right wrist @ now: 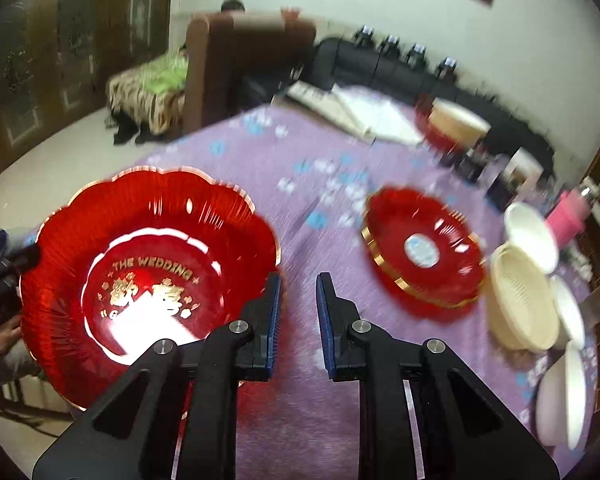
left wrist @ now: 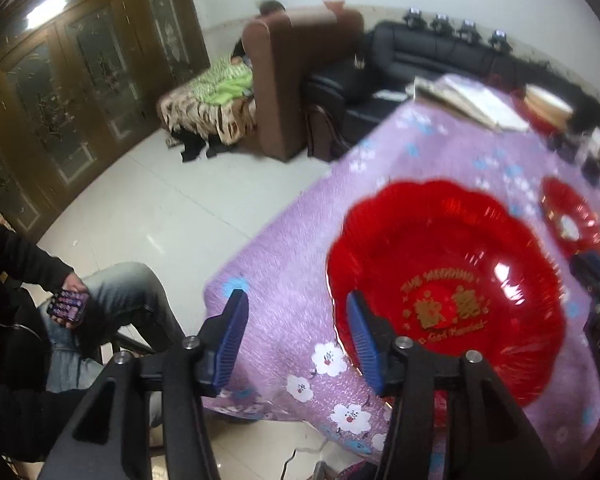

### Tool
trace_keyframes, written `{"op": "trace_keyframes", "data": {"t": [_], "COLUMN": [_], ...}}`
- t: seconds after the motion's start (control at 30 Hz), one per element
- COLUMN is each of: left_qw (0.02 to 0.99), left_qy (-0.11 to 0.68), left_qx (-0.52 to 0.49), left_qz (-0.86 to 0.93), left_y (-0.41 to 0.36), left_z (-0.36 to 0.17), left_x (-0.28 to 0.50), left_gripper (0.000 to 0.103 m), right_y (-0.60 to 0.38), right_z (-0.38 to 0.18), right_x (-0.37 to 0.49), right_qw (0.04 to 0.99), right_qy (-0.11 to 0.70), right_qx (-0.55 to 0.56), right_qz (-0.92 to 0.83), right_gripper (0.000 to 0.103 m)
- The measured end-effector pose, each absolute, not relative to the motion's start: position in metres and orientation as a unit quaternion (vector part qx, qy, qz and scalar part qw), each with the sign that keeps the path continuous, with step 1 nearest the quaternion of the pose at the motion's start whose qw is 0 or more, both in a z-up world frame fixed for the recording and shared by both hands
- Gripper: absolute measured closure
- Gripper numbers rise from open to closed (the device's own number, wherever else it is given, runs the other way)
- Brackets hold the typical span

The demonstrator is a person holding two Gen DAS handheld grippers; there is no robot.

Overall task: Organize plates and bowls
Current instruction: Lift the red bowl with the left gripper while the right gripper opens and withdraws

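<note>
Two grippers are hanging over a table (right wrist: 260, 152) that is wearing a purple flowered cloth. The big plate (right wrist: 140, 264), red with gold lettering, is lying near the table's edge. The left gripper (left wrist: 298, 332) is standing open, its right finger (left wrist: 364, 344) over the big plate's rim, nothing pinched. The right gripper (right wrist: 298, 312) is showing a narrow gap, empty, just beside the big plate. The small plate (right wrist: 422, 252), also red, is sitting well apart, and a cream basket (right wrist: 520, 300) and white bowls (right wrist: 530, 236) are crowding beside it.
</note>
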State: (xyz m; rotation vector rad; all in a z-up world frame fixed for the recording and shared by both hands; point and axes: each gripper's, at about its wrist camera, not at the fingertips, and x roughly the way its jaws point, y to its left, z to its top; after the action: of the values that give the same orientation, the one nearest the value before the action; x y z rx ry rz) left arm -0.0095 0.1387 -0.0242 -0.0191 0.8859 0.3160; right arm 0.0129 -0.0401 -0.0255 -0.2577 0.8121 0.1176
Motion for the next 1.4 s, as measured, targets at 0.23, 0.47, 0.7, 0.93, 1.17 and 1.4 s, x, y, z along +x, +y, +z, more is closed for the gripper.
{"op": "trace_keyframes", "data": {"t": [0.23, 0.47, 0.7, 0.93, 1.17, 1.4], "left_qw": [0.919, 0.924, 0.922, 0.921, 0.917, 0.877], "left_qy": [0.382, 0.380, 0.387, 0.387, 0.396, 0.476], "left_qx": [0.019, 0.025, 0.035, 0.044, 0.051, 0.060], "left_qz": [0.093, 0.030, -0.001, -0.017, -0.025, -0.032], "left_y": [0.087, 0.037, 0.005, -0.017, -0.034, -0.054], "left_z": [0.021, 0.031, 0.031, 0.035, 0.032, -0.003], "left_x": [0.003, 0.021, 0.033, 0.050, 0.079, 0.152], "left_gripper": [0.042, 0.042, 0.042, 0.042, 0.042, 0.038], "right_y": [-0.065, -0.099, -0.129, -0.147, -0.160, -0.212], "right_z": [-0.013, -0.007, -0.005, -0.005, -0.012, -0.032], "right_x": [0.003, 0.006, 0.012, 0.023, 0.035, 0.057], "right_qw": [0.920, 0.924, 0.925, 0.924, 0.920, 0.894], "right_qy": [0.372, 0.369, 0.371, 0.373, 0.385, 0.439], "right_qx": [-0.113, -0.096, -0.083, -0.072, -0.060, 0.087], "right_qz": [0.036, 0.001, -0.025, -0.041, -0.046, 0.008], "right_gripper": [0.086, 0.086, 0.086, 0.086, 0.086, 0.086]}}
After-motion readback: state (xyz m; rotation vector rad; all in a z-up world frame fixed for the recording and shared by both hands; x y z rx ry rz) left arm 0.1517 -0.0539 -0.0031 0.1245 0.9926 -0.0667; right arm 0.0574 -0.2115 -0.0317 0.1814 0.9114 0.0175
